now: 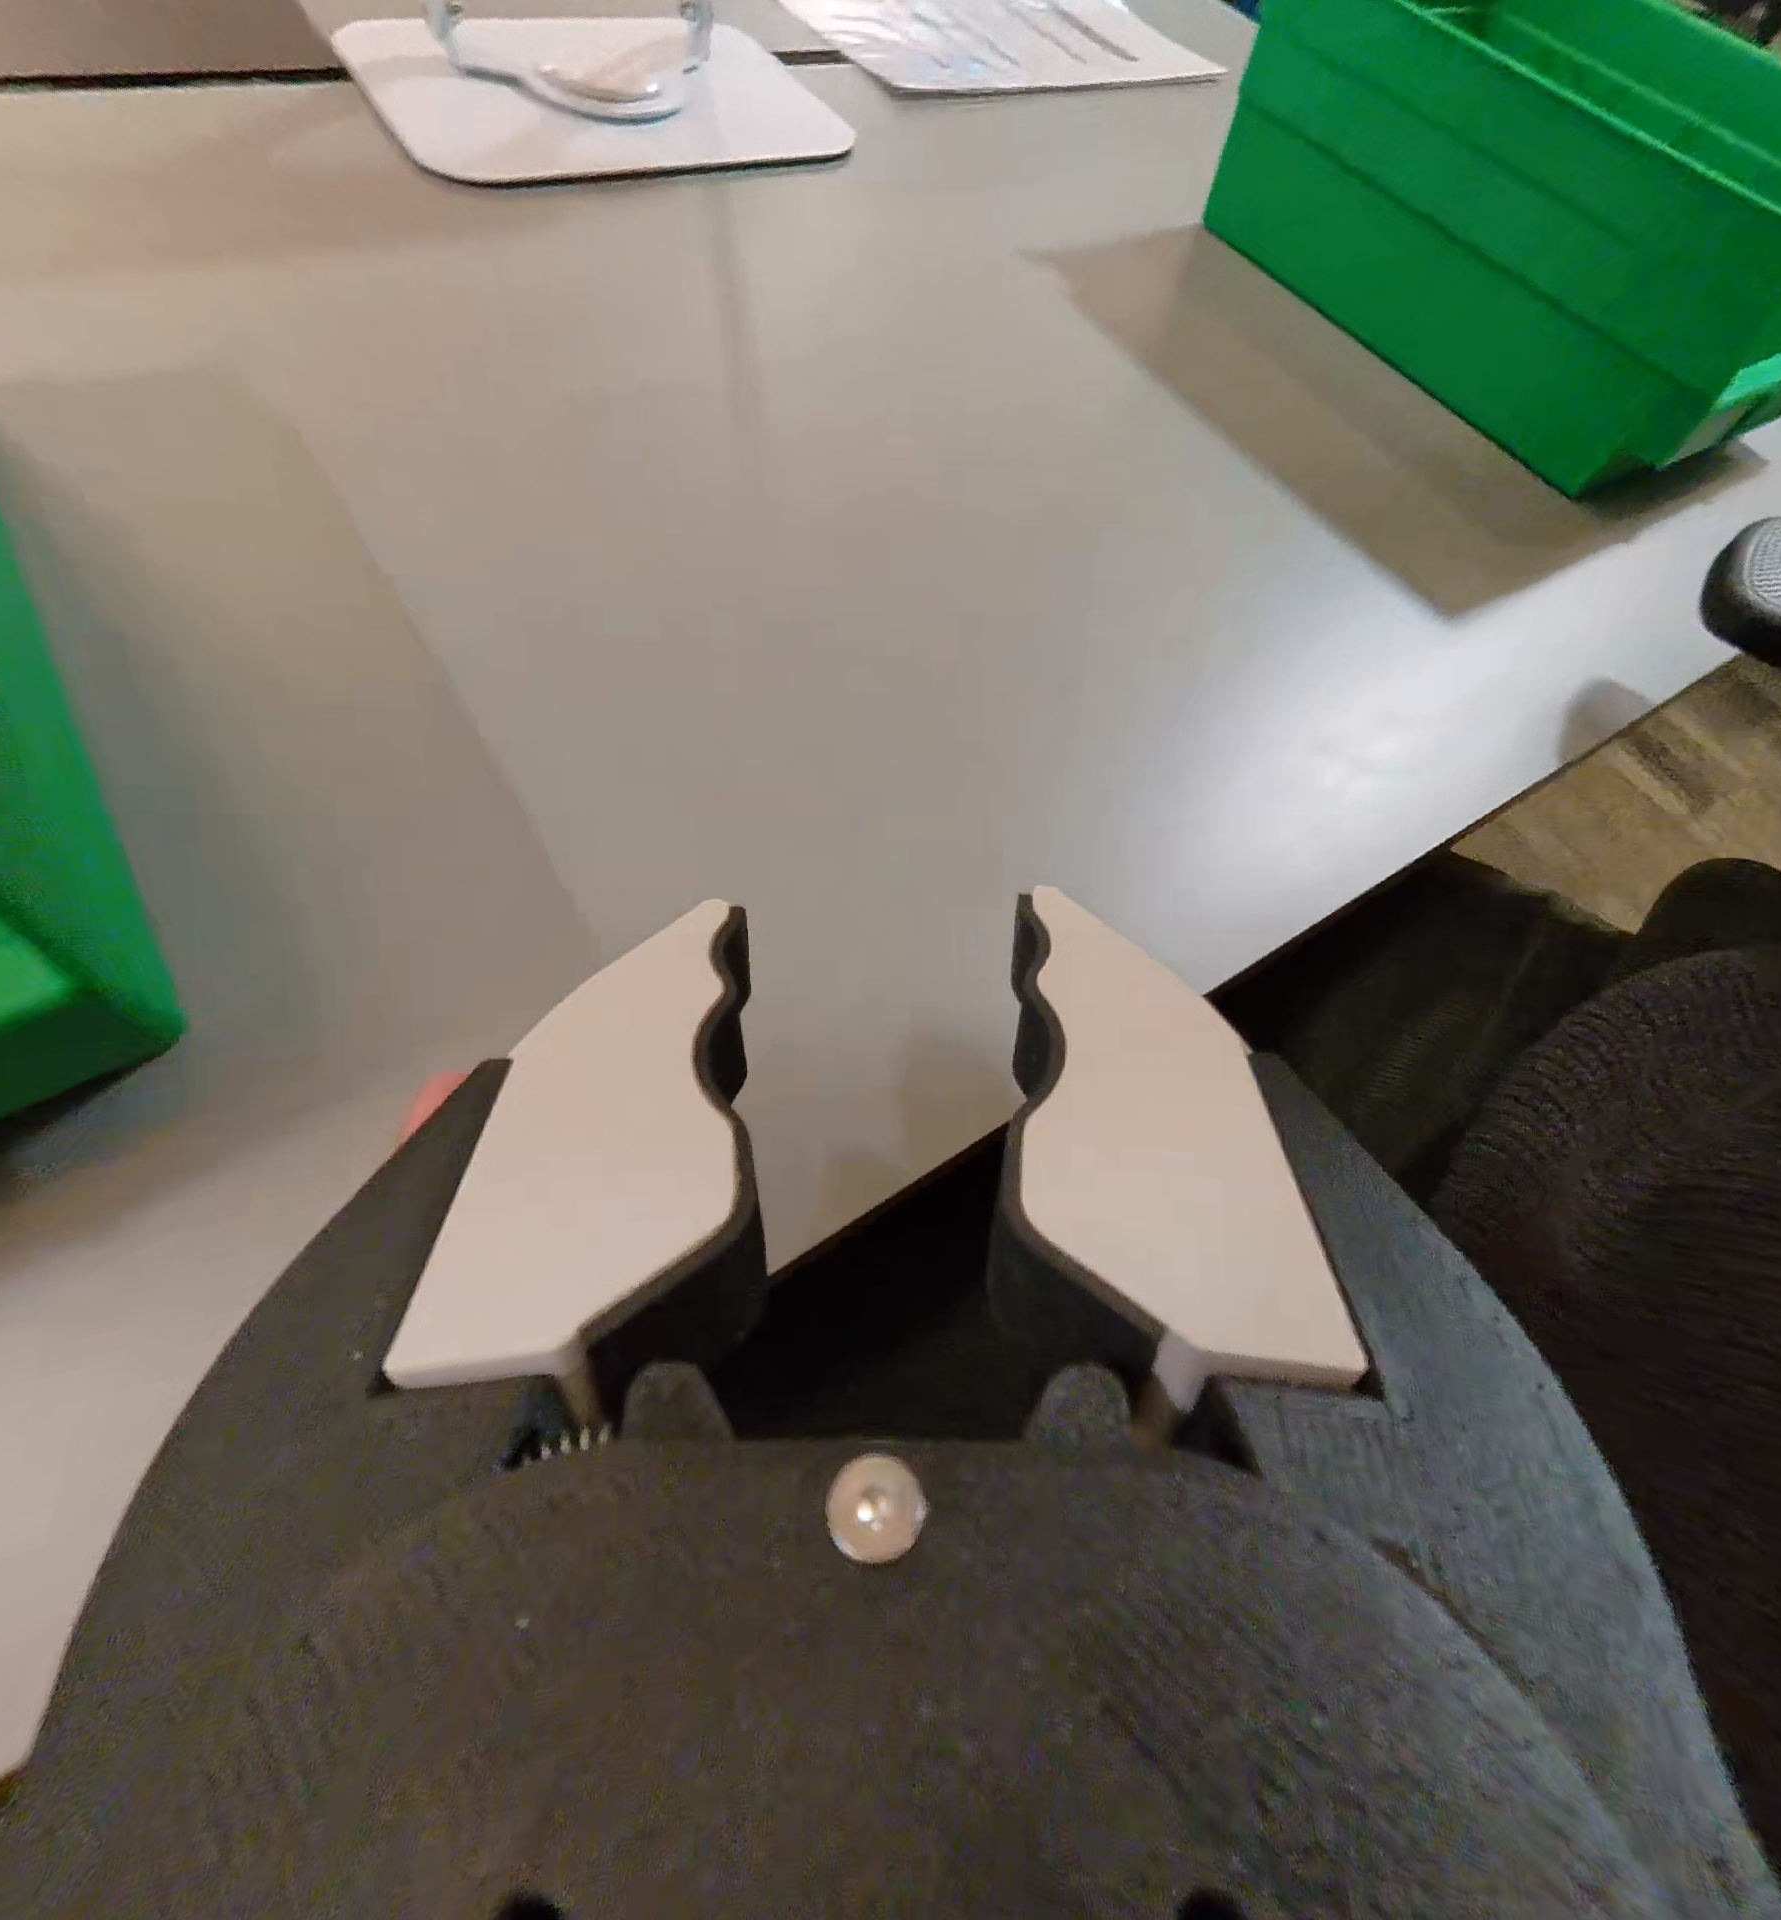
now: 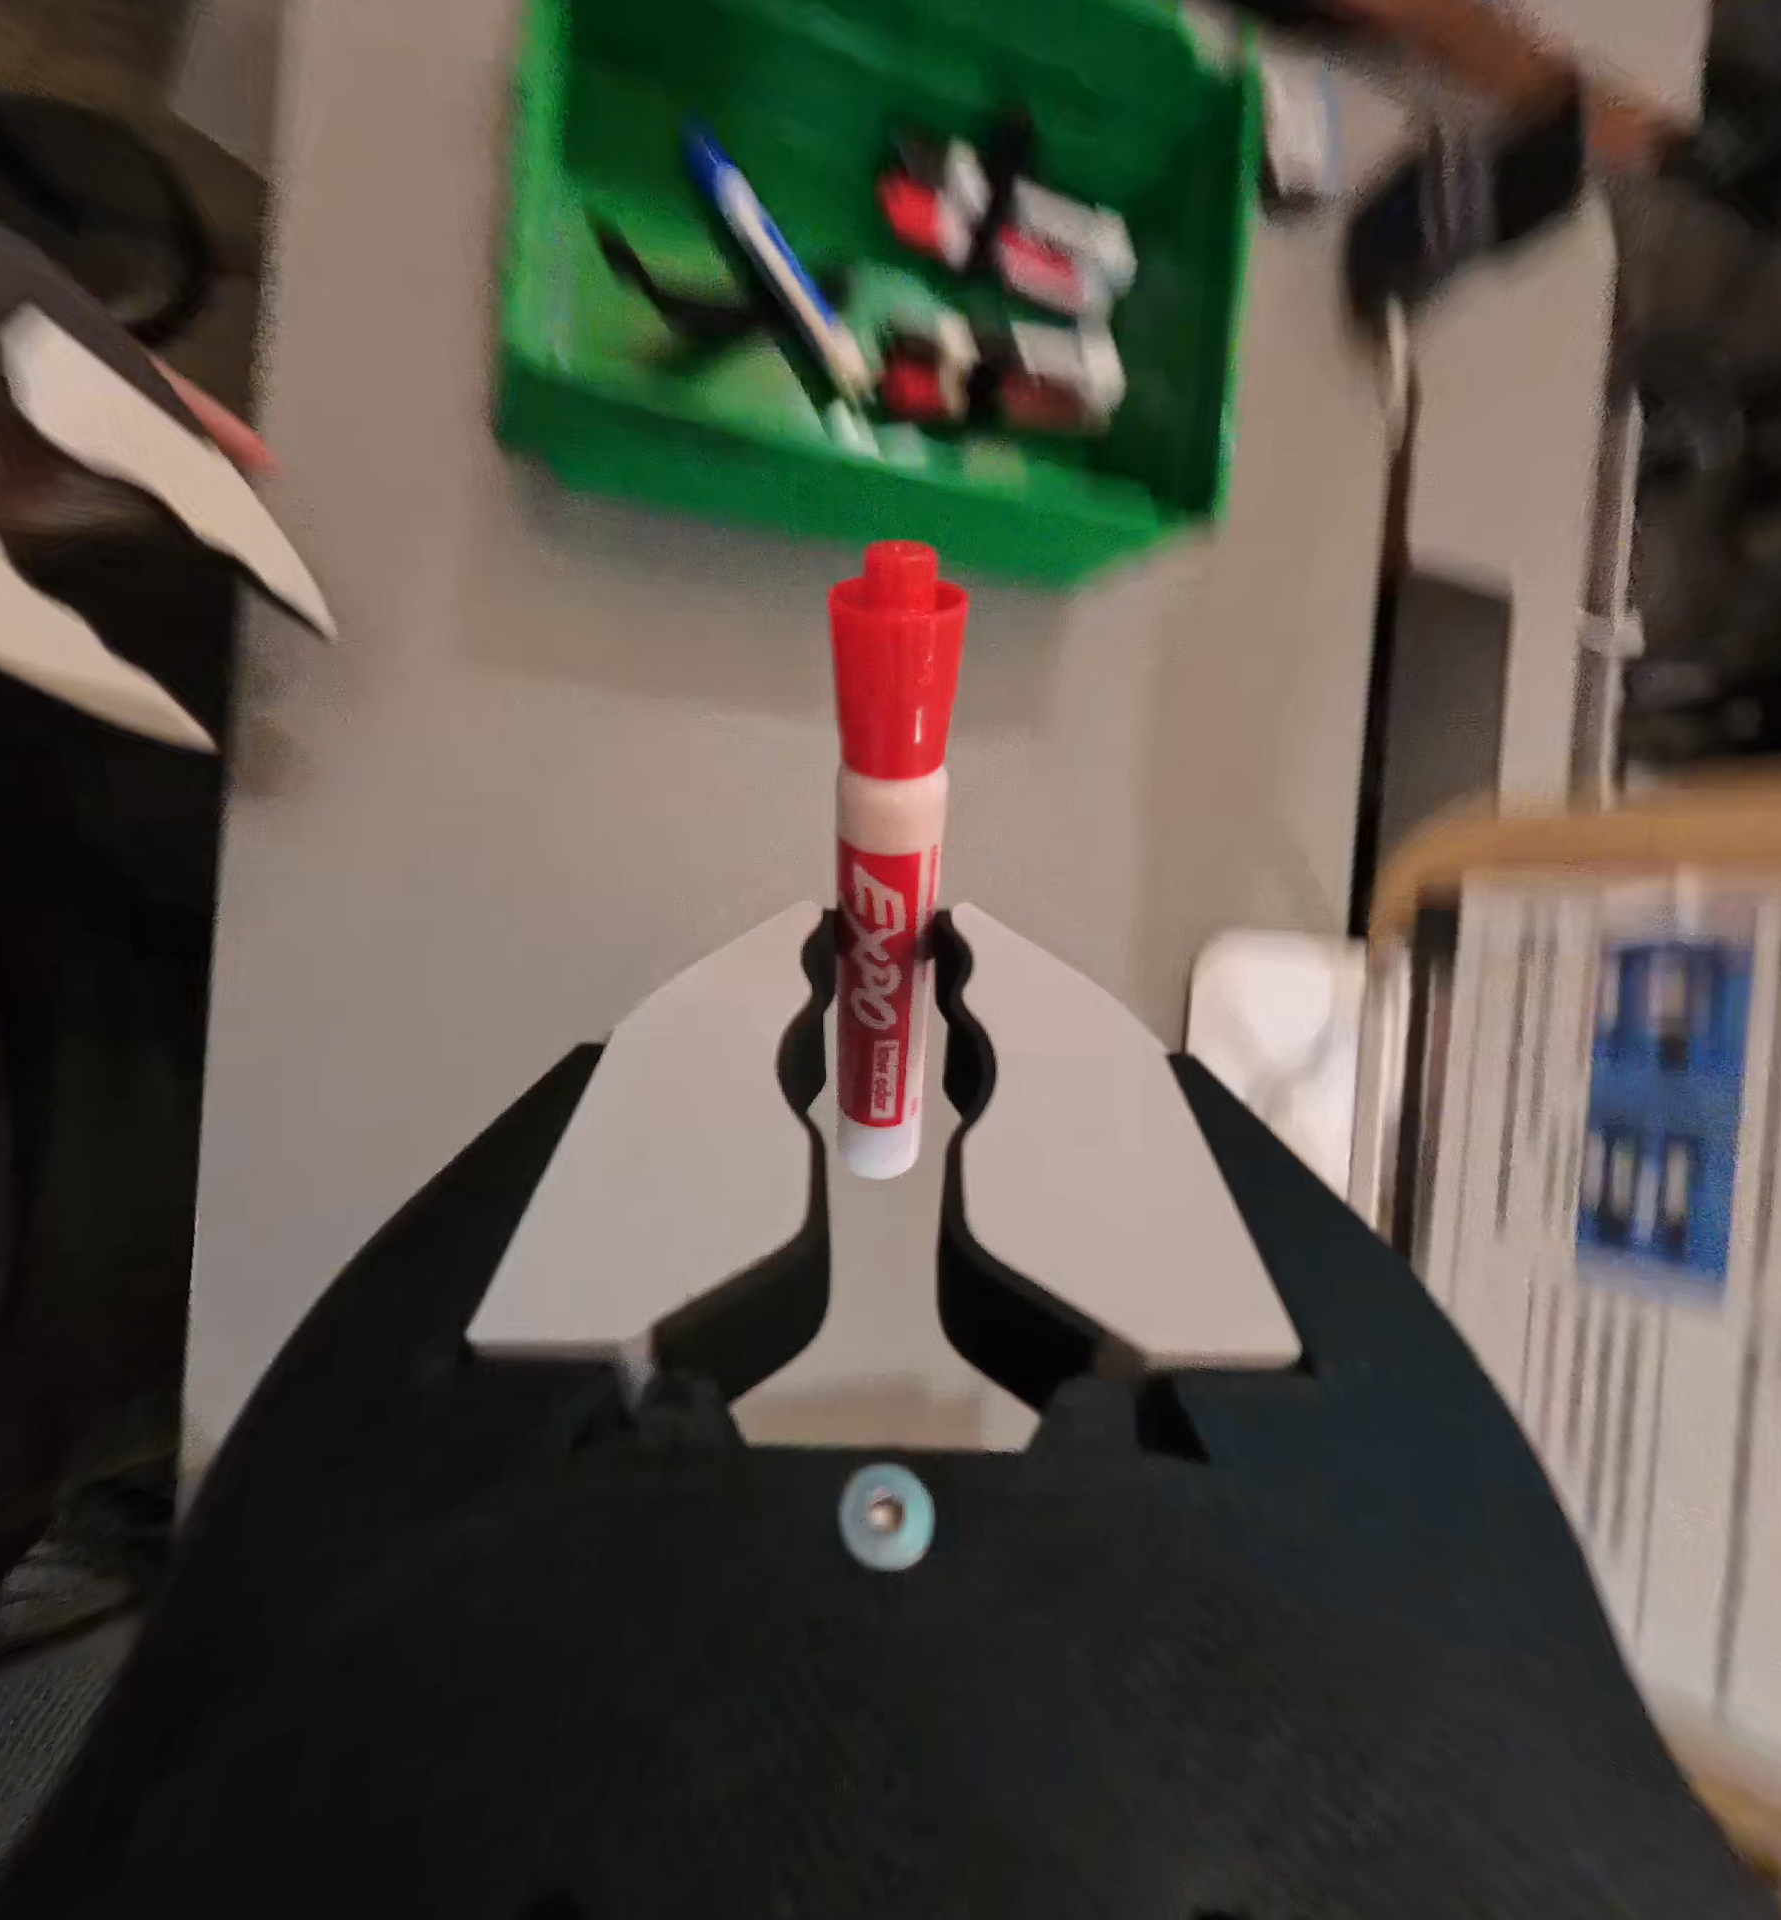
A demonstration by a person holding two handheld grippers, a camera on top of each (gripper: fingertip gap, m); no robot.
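Currently: R gripper [image 2: 881, 920] clamps red dry-erase marker [image 2: 884, 862] w/ tips only, could slip; green bin [image 2: 844, 488] beyond. L gripper [image 1: 881, 914] agape, empty, above grey table [image 1: 761, 520].

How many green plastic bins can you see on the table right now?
2 in the left wrist view: one green plastic bin at far right, another at the left edge, cut off. The right wrist view shows one bin holding markers, probably one of these.

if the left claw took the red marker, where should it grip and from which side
Probably the red cap. The right claw is shut on the marker at its labelled barrel, cap pointing away past the fingertips, so only the cap end is free. The open left claw should come side-on, across the cap.
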